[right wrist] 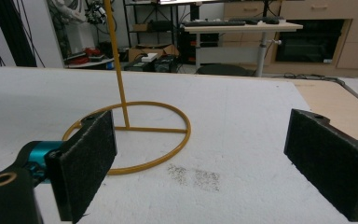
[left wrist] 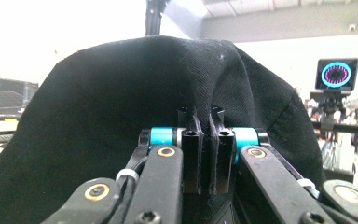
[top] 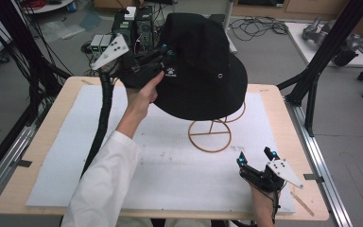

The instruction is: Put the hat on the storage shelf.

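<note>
While the right tool (top: 255, 158) rests wide open, the raised left tool (top: 163, 57) pinches the black hat (top: 203, 71).

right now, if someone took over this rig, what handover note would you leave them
Left gripper: shut on the brim of the black bucket hat; the left gripper view shows a fold of fabric pinched between the jaws.
Right gripper: open, holding nothing, low over the white mat at the near right corner.
Hat: held up above the gold wire hat stand, covering the stand's top; whether it rests on the stand or hangs clear cannot be told.
Stand: upright on the mat, ring base flat.
Done: hat gripped and lifted.
Left: likely settle the hat on or clear of the stand, then release.
</note>
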A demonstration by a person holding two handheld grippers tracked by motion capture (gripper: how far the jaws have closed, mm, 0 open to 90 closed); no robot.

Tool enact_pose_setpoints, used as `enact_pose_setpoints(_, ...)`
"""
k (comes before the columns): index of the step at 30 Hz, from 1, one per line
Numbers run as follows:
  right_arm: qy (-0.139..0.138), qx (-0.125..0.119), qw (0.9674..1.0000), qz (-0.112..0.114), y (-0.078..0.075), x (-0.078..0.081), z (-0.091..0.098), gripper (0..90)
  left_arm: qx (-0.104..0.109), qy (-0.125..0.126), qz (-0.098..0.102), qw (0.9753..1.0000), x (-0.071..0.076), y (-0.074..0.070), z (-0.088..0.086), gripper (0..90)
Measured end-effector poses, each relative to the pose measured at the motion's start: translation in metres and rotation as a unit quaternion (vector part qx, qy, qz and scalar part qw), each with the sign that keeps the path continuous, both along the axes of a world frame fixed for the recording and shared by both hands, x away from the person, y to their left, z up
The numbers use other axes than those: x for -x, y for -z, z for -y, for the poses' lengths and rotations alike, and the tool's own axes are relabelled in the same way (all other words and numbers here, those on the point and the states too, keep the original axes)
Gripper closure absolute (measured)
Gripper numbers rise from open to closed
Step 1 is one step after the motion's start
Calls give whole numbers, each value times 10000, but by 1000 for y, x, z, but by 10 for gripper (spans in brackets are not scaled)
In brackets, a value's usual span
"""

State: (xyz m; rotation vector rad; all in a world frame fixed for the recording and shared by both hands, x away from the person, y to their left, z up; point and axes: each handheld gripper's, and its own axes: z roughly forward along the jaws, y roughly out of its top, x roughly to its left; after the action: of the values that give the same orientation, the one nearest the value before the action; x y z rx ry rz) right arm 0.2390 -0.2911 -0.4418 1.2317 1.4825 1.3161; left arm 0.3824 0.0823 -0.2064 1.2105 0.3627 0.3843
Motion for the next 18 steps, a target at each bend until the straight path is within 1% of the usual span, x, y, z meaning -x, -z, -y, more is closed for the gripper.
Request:
enact_pose_setpoints(1, -7, -23, 10000, -2, 0, 0, 0, 84, -14, 31, -17, 10000, -2, 0, 5, 858)
enact_pose_setpoints(2, -15, 10, 10000, 22, 0, 0, 0, 84, -36, 83, -31, 10000, -6, -1, 15, 858)
enact_pose_setpoints(3, -15, 10, 10000, 22, 0, 0, 0, 84, -36, 83, -31, 10000, -6, -1, 15, 858)
enact_pose_setpoints(4, -8, -2, 10000, 12, 0, 1, 0, 84, -40, 164, -54, 9998, -9, -1, 24, 858)
enact_pose_setpoints(5, -5, -10, 10000, 5, 0, 1, 0, 84, -45, 186, -61, 9998, -10, -1, 27, 858)
enact_pose_setpoints(6, -10, -18, 10000, 12, 0, 1, 1, 84, -81, 236, -29, 9997, -12, 0, 35, 858)
enact_pose_setpoints(7, -10, -18, 10000, 12, 0, 1, 1, 84, -81, 236, -29, 9997, -12, 0, 35, 858)
enact_pose_setpoints(8, -11, -11, 10000, 23, 0, 1, 2, 84, -110, 227, -50, 9997, -15, 2, 42, 858)
enact_pose_setpoints(9, -17, -13, 10000, 24, 0, 1, 2, 84, -110, 227, -50, 9997, -15, 2, 42, 858)
enact_pose_setpoints(10, -14, -25, 10000, 19, 0, 2, 2, 84, -98, 268, -101, 9995, -18, 5, 49, 858)
enact_pose_setpoints(11, -14, -25, 10000, 19, 0, 2, 2, 84, -98, 268, -101, 9995, -18, 5, 49, 857)
enact_pose_setpoints(12, -27, -20, 10000, 42, 0, 2, 2, 84, -116, 284, -144, 9994, -19, 8, 54, 858)
enact_pose_setpoints(13, -36, -8, 10000, 43, 0, 2, 2, 84, -116, 284, -144, 9994, -19, 8, 54, 857)
enact_pose_setpoints(14, -41, -1, 10000, 44, 0, 2, 2, 84, -140, 308, -175, 9993, -20, 11, 59, 857)
enact_pose_setpoints(16, -38, -29, 10000, 54, 0, 2, 2, 84, -222, 348, -203, 9989, -20, 14, 64, 857)
enact_pose_setpoints(18, -46, 13, 10000, 62, 0, 1, 2, 84, -307, 375, -197, 9986, -20, 17, 68, 857)
